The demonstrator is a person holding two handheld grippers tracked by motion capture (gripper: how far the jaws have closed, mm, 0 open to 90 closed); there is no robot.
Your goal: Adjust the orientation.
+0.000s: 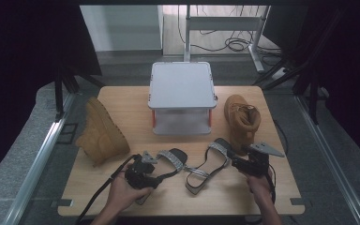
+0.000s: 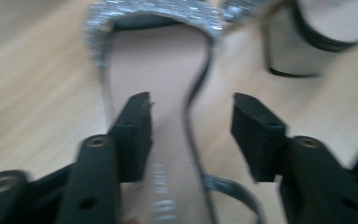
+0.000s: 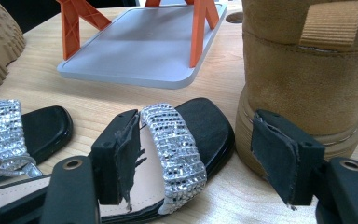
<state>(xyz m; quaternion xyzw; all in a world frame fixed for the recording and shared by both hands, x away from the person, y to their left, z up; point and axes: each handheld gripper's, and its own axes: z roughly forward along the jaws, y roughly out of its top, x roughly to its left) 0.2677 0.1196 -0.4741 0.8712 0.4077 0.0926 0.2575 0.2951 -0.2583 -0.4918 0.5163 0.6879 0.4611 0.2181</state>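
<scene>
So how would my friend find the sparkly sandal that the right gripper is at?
Start at the grey shelf in the table's middle, then go to the upright tan boot beside it. The sandal lies right against that boot's sole; its twin lies farther from it.

Grey floor (image 1: 122, 63), desk legs (image 1: 225, 28) behind (cables (image 1: 234, 44) underneath), dark curtains (image 1: 23, 56).

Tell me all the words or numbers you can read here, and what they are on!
None can be read.
Left sandal: pale print on the insole, too blurred to read.
Boot by the right tongs: a plain ribbed tab, no words.
Grey rack, right sandal, table: no writing to be seen.
</scene>
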